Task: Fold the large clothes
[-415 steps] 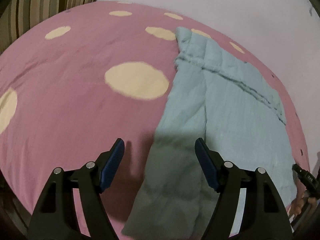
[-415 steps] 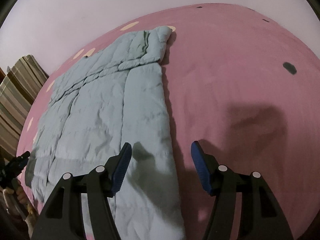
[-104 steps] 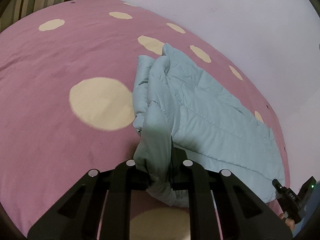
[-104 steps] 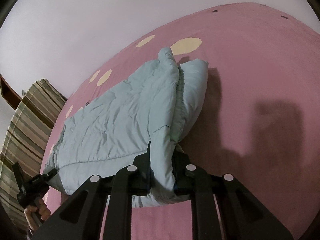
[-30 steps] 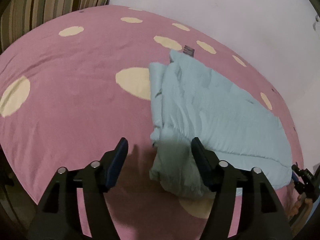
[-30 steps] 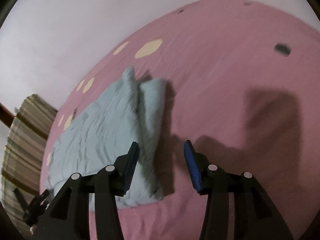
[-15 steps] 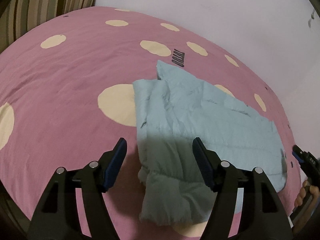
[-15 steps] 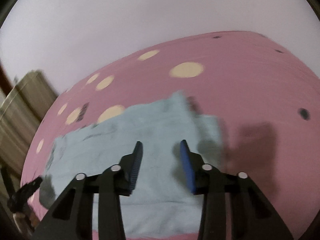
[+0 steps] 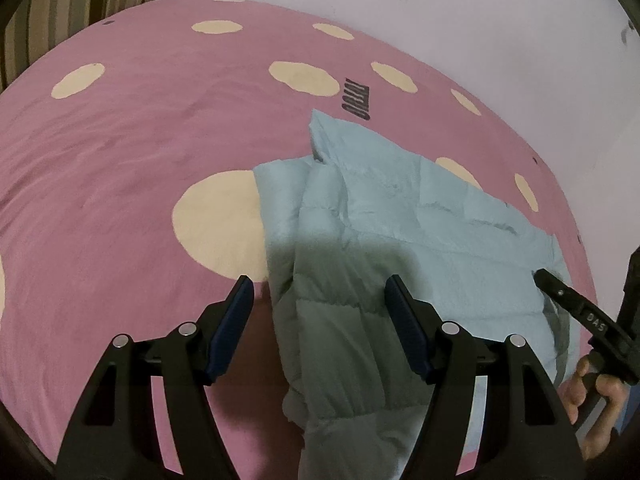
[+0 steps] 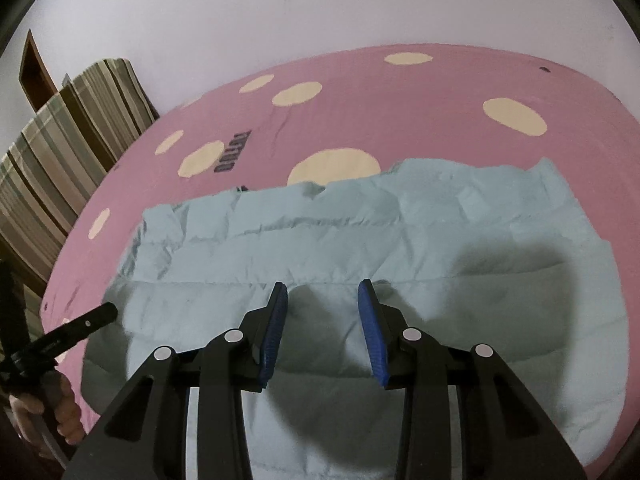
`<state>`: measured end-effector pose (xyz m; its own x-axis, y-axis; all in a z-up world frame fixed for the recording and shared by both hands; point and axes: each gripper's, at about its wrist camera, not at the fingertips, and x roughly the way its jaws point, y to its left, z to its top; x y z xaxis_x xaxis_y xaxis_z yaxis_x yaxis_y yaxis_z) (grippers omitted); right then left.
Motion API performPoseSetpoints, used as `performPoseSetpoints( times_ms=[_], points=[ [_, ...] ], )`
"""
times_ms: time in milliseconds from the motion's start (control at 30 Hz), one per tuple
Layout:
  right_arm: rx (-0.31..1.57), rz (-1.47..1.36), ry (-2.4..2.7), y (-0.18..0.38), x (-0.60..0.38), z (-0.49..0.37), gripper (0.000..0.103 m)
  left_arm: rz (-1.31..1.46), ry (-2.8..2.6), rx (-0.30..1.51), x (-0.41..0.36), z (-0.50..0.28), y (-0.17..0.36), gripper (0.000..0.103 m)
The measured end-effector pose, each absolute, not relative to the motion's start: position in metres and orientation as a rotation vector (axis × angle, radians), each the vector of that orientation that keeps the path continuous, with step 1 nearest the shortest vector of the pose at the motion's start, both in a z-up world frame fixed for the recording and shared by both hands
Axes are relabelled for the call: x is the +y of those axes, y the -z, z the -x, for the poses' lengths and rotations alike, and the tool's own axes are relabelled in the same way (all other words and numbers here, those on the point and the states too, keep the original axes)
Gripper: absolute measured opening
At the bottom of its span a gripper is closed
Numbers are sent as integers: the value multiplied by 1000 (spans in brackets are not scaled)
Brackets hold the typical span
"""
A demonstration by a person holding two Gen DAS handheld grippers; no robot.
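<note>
A pale blue quilted garment [image 9: 384, 240] lies folded on a pink bed cover with cream dots [image 9: 120, 152]. My left gripper [image 9: 318, 312] hovers open above the garment's left end, nothing between its blue pads. In the right wrist view the same garment [image 10: 360, 232] stretches wide across the bed, and my right gripper [image 10: 323, 308] hangs open above its near middle, jaws narrower than the left and empty. Each view shows the other gripper at its edge, held by a hand [image 9: 596, 396].
A striped mattress or cushion [image 10: 60, 148] stands at the bed's left side against a pale wall [image 10: 320, 12]. A dark printed label [image 9: 356, 100] lies on the bed cover beyond the garment. Bare pink cover spreads left of the garment.
Both grippers have let go of the garment, which now lies folded. The right gripper has swung from the garment's end to above its middle and narrowed. The left has drifted slightly over the garment's end.
</note>
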<state>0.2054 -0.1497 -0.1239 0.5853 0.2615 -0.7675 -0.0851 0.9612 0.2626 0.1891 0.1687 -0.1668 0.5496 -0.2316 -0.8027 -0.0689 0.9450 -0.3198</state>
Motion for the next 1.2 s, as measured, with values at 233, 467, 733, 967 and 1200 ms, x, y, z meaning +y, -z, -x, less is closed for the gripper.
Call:
performPoseSetpoints(
  times_ms=[233, 467, 733, 967, 1200],
  points=[
    [947, -127, -172, 136, -137, -212, 37, 311, 123, 1026, 164, -202, 179, 68],
    [979, -56, -157, 147, -129, -217, 38, 276, 151, 1074, 157, -211, 190, 71],
    [977, -25, -145, 155, -125, -220, 38, 307, 217, 1096, 154, -217, 199, 61],
    [967, -9, -141, 158, -124, -220, 38, 440, 308, 1071, 157, -211, 186, 18],
    [962, -17, -155, 159, -126, -223, 38, 403, 382, 952, 133, -190, 118, 14]
  ],
)
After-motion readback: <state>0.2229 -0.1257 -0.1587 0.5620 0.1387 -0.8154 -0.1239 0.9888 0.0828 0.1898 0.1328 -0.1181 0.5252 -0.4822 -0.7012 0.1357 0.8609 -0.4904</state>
